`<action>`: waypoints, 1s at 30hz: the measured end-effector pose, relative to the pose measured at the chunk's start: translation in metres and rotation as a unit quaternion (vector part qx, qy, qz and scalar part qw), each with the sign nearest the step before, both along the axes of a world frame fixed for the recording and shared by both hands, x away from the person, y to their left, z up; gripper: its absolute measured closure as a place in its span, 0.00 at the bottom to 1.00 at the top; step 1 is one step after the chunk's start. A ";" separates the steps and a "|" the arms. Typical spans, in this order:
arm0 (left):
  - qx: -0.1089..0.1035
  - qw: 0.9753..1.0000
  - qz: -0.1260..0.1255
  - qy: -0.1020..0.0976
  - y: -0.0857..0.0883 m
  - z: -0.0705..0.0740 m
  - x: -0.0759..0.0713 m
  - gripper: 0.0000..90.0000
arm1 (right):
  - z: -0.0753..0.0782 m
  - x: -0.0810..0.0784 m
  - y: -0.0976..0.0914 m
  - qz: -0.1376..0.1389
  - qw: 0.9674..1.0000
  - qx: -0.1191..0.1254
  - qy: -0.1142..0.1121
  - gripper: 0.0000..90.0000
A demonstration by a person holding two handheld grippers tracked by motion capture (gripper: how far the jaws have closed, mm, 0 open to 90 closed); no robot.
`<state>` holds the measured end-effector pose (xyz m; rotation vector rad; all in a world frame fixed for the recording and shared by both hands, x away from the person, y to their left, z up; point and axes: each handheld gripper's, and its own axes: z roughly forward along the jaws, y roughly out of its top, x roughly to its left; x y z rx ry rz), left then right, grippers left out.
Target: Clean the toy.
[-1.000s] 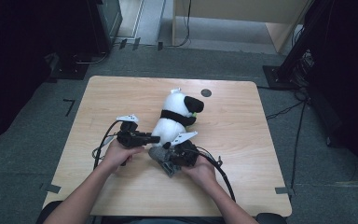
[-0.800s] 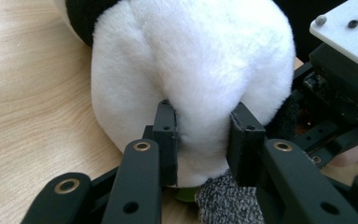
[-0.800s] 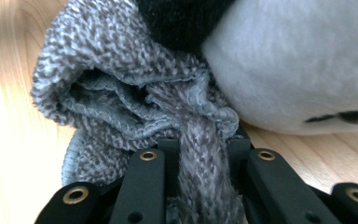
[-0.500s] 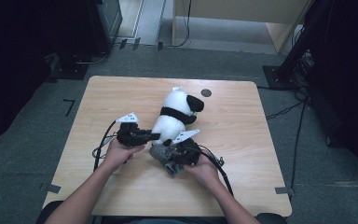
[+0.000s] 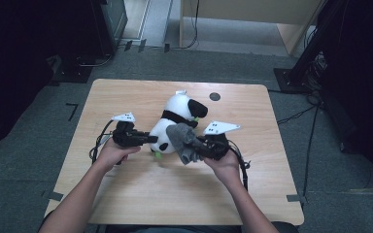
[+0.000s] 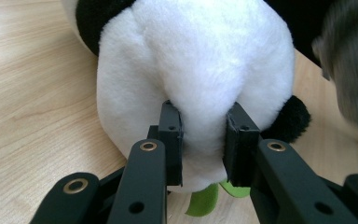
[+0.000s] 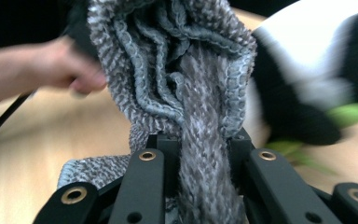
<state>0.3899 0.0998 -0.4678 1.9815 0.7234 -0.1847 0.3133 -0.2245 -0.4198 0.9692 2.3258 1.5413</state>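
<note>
Grey knitted cloth (image 7: 186, 84), scrunched into folds, is hanging in the right tongs (image 7: 200, 154), whose jaws are clamping together on a gathered bunch of it. From the high view the person's right hand is holding that cloth (image 5: 182, 141) just above the light wooden table (image 5: 141, 194), right against the back of the black-and-white plush panda toy (image 5: 177, 119). It looks like a small garment, perhaps a sweater or scarf meant for the toy, though its exact shape is hard to tell while it is bunched up.

The panda is lying near the middle of the table, its head pointing away from the person, with a bit of green felt (image 6: 205, 198) poking out beneath it. The left tongs (image 6: 203, 140) are pinching a fold of the toy's soft white rump (image 6: 200, 70), their jaws pressing into the plush from both sides. My guess is that this grip is steadying the toy so that it does not slide or roll while the other hand works the cloth over it.

A small dark round mark (image 5: 215, 96) is sitting on the far part of the table, well apart from everything.
</note>
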 end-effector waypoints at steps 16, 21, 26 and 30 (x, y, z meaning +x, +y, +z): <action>0.004 0.999 -0.052 -0.012 0.022 -0.003 0.005 0.57 | 0.020 0.057 0.038 -0.027 0.996 -0.090 0.001 0.84; 0.036 0.997 -0.009 -0.062 0.025 0.012 -0.006 0.42 | 0.017 0.076 0.049 -0.043 0.993 -0.106 0.006 0.84; 0.049 0.996 0.001 -0.072 0.021 0.018 -0.023 0.31 | 0.016 0.089 0.058 -0.051 0.993 -0.103 0.008 0.84; 0.053 0.996 0.028 -0.067 0.016 0.014 -0.027 0.25 | 0.018 0.097 0.068 -0.056 0.993 -0.105 0.011 0.84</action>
